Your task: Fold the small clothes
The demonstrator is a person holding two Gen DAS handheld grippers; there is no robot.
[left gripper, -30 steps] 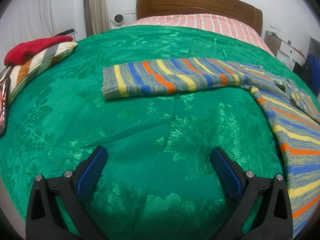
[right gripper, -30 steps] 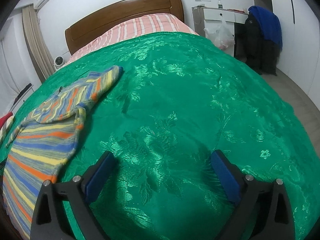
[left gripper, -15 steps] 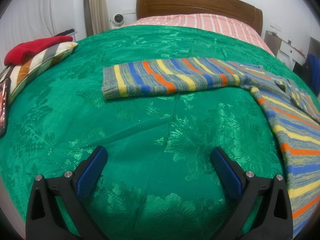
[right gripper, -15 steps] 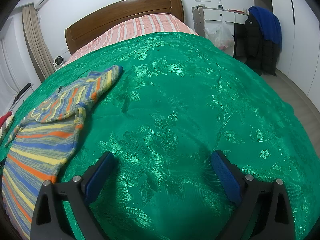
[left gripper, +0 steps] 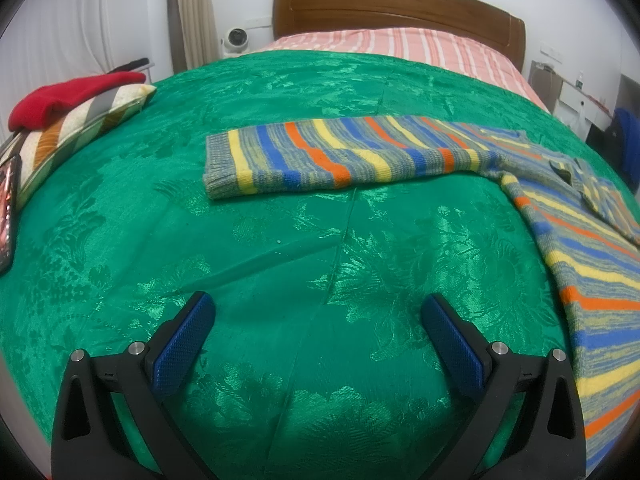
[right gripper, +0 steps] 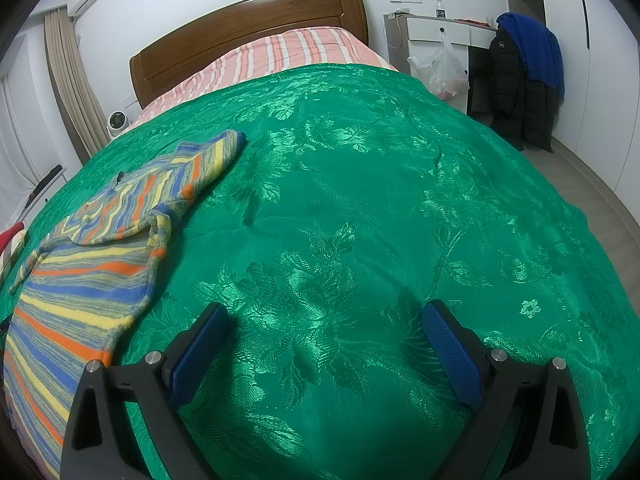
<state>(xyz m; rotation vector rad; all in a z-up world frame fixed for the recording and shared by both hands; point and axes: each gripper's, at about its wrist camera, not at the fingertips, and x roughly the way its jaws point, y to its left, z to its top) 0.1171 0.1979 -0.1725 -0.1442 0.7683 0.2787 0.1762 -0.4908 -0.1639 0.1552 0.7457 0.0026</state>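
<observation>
Two grippers, both with fingers spread wide and nothing between them. Left gripper (left gripper: 318,310) hangs over bare green bedspread (left gripper: 280,272); blue pads (left gripper: 182,344) face each other across the cloth. Right gripper (right gripper: 324,320) the same, over the bedspread (right gripper: 360,208), its pads (right gripper: 452,356) empty.

Striped sweater (left gripper: 460,160) lies flat on the bed, knit in blue, yellow, orange and grey bands. In the left view one sleeve (left gripper: 320,156) stretches straight out to the left, cuff toward the pillow side, well ahead of the fingers. Body of the sweater runs down the right edge of that view, near the right finger but apart from it. In the right view the sweater (right gripper: 92,280) sits at far left; its other sleeve (right gripper: 208,160) points up toward the headboard (right gripper: 248,28), and the hem end lies just beside the left finger. Touching or not: cannot tell.

Surroundings: striped pillow (left gripper: 80,128) at left edge of bed with a red garment (left gripper: 68,96) on top. Pink striped sheet (left gripper: 400,46) near the headboard. Small white fan (left gripper: 236,38) by the curtain (left gripper: 192,12). White desk (right gripper: 436,32) beyond the bed, plastic bag (right gripper: 440,68) hanging from it, dark jacket (right gripper: 516,92) with a blue garment (right gripper: 532,48) draped over.
</observation>
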